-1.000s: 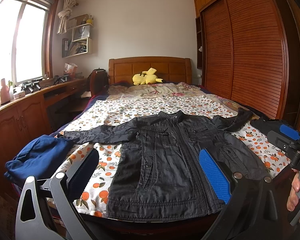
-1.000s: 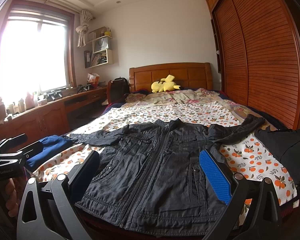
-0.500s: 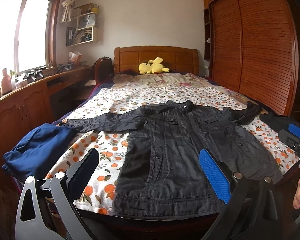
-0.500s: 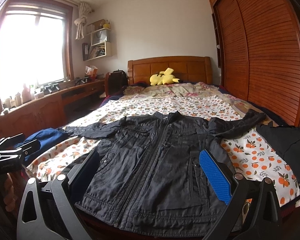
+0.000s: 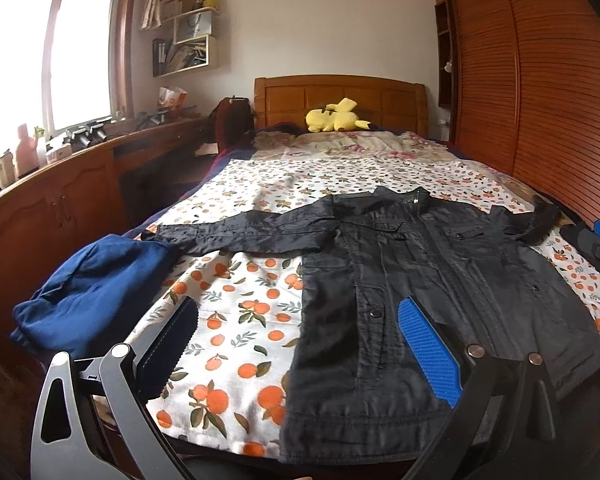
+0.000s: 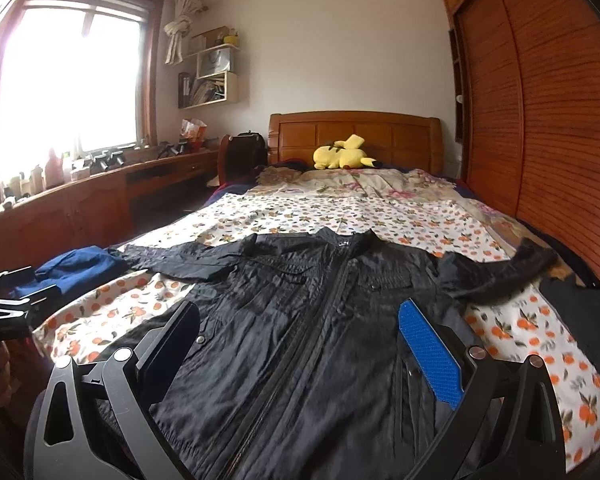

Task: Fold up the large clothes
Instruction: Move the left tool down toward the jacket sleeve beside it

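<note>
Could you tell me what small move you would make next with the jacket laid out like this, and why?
I would probably bring the left claw forward to the left sleeve to fold it across the body. The black jacket lies flat, zipped and face up on the bed, both sleeves spread outward, and both claws are open with nothing held. The right claw hovers over the hem.

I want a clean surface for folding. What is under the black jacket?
The black jacket lies flat on the orange-print sheet covering the bed. Whatever sits beneath its body is hidden by the cloth.
</note>
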### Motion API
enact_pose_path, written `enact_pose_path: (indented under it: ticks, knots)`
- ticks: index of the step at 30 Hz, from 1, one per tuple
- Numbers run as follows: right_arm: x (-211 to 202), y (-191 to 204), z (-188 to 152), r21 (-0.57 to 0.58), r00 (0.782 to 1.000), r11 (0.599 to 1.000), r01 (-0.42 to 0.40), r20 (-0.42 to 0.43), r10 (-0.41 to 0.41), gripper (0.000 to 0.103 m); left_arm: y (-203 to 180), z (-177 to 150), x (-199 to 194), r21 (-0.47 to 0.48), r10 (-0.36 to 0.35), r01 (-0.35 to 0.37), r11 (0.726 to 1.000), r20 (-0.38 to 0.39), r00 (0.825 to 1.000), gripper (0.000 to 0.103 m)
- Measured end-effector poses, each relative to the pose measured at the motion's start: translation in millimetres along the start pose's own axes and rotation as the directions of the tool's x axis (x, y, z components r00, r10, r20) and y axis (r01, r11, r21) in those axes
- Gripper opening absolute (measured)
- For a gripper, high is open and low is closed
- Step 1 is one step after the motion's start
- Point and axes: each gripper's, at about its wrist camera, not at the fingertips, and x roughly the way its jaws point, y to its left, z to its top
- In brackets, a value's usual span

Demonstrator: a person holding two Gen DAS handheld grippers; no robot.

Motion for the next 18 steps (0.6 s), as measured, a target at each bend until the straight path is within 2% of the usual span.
enact_pose_path:
  ticks: [5, 7, 10, 18]
  knots:
    - [21.6, 10.4, 4.6, -0.021, 0.999, 0.999, -0.042, -0.005, 0.042, 0.097, 11.5, -1.1, 18.8, -0.019, 0.001, -0.002, 1.0, -0.034, 0.999, 0.101]
    - [33.2, 18.1, 4.5, -0.032, 0.997, 0.996, -0.079, -0.009, 0.079, 0.097, 15.3, -0.9, 28.0, -0.016, 0.011, -0.012, 1.0, -0.046, 0.999, 0.101]
    - [53.7, 27.3, 4.0, -0.026, 0.984, 0.983, -0.179, -0.027, 0.179, 0.097, 19.9, 0.2, 43.7, -0.006, 0.022, -0.023, 1.0, -0.066, 0.998, 0.101]
    - [113.5, 58.3, -2.1, -0.063, 0.967, 0.966, -0.251, -0.066, 0.247, 0.096, 23.3, 3.2, 81.8, 0.022, 0.032, -0.03, 0.999, -0.115, 0.993, 0.101]
